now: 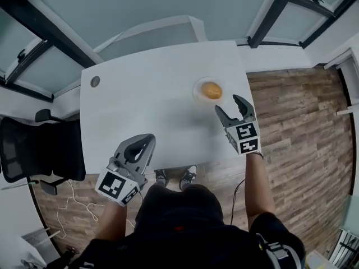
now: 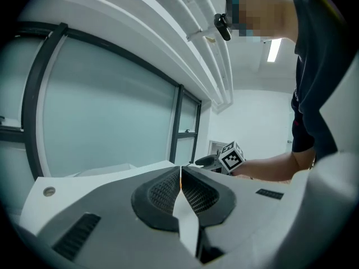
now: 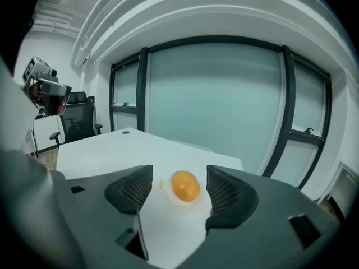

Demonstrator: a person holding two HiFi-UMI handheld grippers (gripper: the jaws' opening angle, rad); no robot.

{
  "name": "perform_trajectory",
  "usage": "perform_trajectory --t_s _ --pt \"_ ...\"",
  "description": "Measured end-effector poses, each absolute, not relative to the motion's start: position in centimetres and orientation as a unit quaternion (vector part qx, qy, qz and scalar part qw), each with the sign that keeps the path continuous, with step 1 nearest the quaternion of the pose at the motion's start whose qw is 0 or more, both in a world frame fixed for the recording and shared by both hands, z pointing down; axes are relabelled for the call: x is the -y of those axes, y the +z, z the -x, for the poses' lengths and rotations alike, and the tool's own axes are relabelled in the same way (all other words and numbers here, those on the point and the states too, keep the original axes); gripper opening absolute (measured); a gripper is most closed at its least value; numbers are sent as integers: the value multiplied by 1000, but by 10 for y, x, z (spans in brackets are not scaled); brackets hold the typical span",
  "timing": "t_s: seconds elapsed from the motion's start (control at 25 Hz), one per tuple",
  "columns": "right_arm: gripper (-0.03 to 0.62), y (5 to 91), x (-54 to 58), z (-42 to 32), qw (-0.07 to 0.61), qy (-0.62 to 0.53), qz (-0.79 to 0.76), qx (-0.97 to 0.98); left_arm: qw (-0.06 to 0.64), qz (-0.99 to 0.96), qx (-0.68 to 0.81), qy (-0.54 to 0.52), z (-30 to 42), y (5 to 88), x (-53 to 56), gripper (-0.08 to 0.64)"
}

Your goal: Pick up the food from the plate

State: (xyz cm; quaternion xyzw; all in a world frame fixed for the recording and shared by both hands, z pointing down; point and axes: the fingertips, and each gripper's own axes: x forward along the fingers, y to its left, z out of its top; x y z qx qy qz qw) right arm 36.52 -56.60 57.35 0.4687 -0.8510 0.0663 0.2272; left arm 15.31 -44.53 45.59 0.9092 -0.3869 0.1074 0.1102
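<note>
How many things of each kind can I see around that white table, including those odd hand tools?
Grippers: 2, the left gripper and the right gripper
Plate: 1
Orange food: 1
White table: 1
Black office chair: 1
Total: 6

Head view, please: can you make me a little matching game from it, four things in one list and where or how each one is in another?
1 food
2 left gripper
3 right gripper
4 office chair

a jaws apart, short of the plate
b black, left of the table
c lying on the plate
d jaws together, nothing held

Pairs: 1-c, 2-d, 3-a, 4-b
</note>
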Motion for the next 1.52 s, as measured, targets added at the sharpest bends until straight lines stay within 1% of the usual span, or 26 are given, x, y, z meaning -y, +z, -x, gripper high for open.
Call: perform_trajectory --t_s 0.08,0.24,0.52,0.72,0.88,1.0,1.32,1.44,1.52 --pt "314 598 581 -356 251 67 -453 853 120 -902 399 110 -147 464 449 26" --pt "355 647 614 -345 308 64 -425 849 140 -888 422 118 -131 480 453 26" --pt "370 706 653 -339 402 50 -388 828 159 -872 445 128 -105 501 450 26" --pt "367 712 659 -336 414 38 -394 820 158 -872 446 130 -94 499 449 26" --pt "357 695 654 -335 389 35 -425 817 155 -875 442 124 -86 493 452 26" --pt "357 667 642 -332 354 37 -455 816 148 -883 430 115 -84 485 454 26" --pt "356 538 563 -312 160 101 -542 819 118 -913 380 84 -76 447 455 26" --pt "356 482 528 -302 105 97 -561 816 99 -926 359 68 -73 426 454 26" --pt "356 446 504 -297 85 78 -572 812 83 -934 343 57 -74 412 451 26"
